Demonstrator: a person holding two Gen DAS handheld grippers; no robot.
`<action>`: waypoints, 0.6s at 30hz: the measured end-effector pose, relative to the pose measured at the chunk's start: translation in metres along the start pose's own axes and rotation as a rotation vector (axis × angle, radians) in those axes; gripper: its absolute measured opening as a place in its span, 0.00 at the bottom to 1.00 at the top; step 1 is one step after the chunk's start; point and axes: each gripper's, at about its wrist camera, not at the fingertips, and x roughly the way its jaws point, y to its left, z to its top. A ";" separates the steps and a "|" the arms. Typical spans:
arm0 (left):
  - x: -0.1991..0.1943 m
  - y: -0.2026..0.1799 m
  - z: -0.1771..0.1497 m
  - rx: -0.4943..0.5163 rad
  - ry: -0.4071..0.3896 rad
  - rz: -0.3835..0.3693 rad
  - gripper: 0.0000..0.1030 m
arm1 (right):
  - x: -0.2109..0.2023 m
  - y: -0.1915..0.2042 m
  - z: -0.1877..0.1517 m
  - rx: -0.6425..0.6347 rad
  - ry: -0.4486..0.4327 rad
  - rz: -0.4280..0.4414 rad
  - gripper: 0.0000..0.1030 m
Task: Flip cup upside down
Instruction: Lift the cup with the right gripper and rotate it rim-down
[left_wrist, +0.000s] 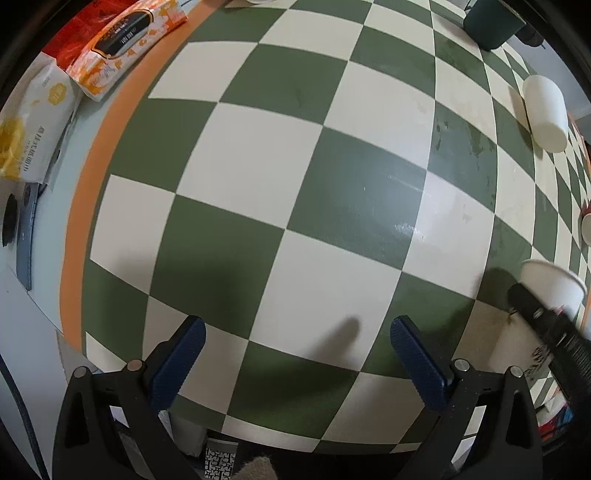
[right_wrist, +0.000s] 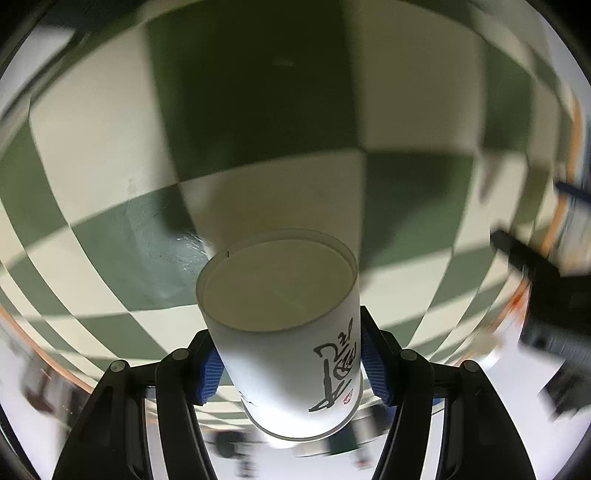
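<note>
My right gripper (right_wrist: 290, 363) pinches the paper cup (right_wrist: 291, 347) across its body, blue pads (right_wrist: 209, 373) pressed to both sides. The flat recessed base points away from me toward the checkered mat (right_wrist: 92, 155); the rolled rim sits nearest the lens. The cup hangs above the mat, apparently partway through inversion.

To complete the step, I judge the wrist should roll until the rim faces squarely down, then lower without added squeeze, since thin paper walls will likely crush.

My left gripper (left_wrist: 297, 354) is spread wide and empty over the mat. Ahead of it lies ample bare mat. Farther right lies a white cup (left_wrist: 546, 114) on its side; a dark cup (left_wrist: 493, 24) stands beyond. Snack packets (left_wrist: 122, 44) border the orange left edge.
</note>
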 end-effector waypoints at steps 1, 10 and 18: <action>-0.002 0.000 0.000 -0.001 -0.003 0.001 0.99 | 0.000 -0.007 -0.006 0.060 0.000 0.034 0.63; -0.029 -0.020 0.018 0.008 -0.020 0.036 0.99 | 0.037 -0.070 -0.092 0.781 -0.017 0.519 0.63; -0.044 -0.044 0.033 0.046 -0.028 0.049 0.99 | 0.069 -0.083 -0.134 1.167 -0.070 0.799 0.63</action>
